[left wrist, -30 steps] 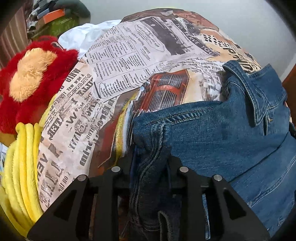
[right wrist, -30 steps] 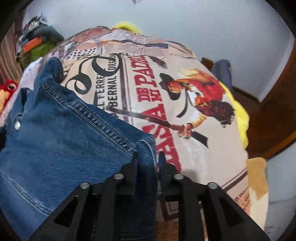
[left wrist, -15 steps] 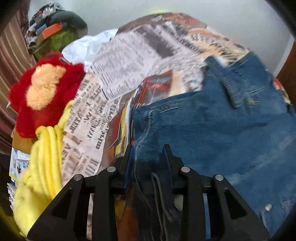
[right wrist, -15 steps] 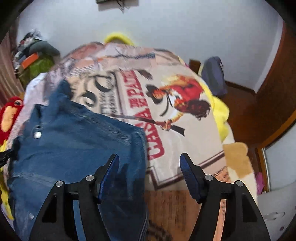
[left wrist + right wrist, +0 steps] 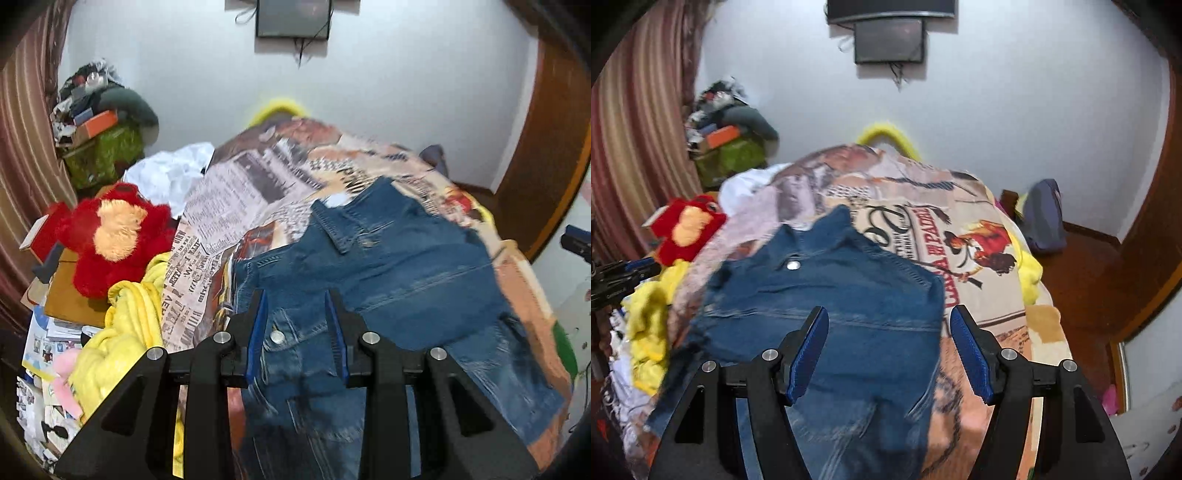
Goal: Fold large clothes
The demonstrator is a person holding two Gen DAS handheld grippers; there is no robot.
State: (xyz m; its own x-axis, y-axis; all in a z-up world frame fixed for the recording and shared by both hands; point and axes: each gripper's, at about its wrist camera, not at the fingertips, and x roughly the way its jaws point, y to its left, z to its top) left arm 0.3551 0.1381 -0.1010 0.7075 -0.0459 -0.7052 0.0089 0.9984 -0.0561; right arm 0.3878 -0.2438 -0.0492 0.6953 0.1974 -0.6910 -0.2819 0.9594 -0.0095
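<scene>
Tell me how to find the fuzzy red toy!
Start at the big bed with the newspaper-print cover. Look just off its left side, near the striped curtain. The fluffy red plush toy sits above a yellow blanket; it alone is bright red with a tan patch.

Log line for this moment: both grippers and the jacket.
left gripper: open, above jacket | right gripper: open, empty | denim jacket: lying on printed bedspread, released | fold: not finished
</scene>
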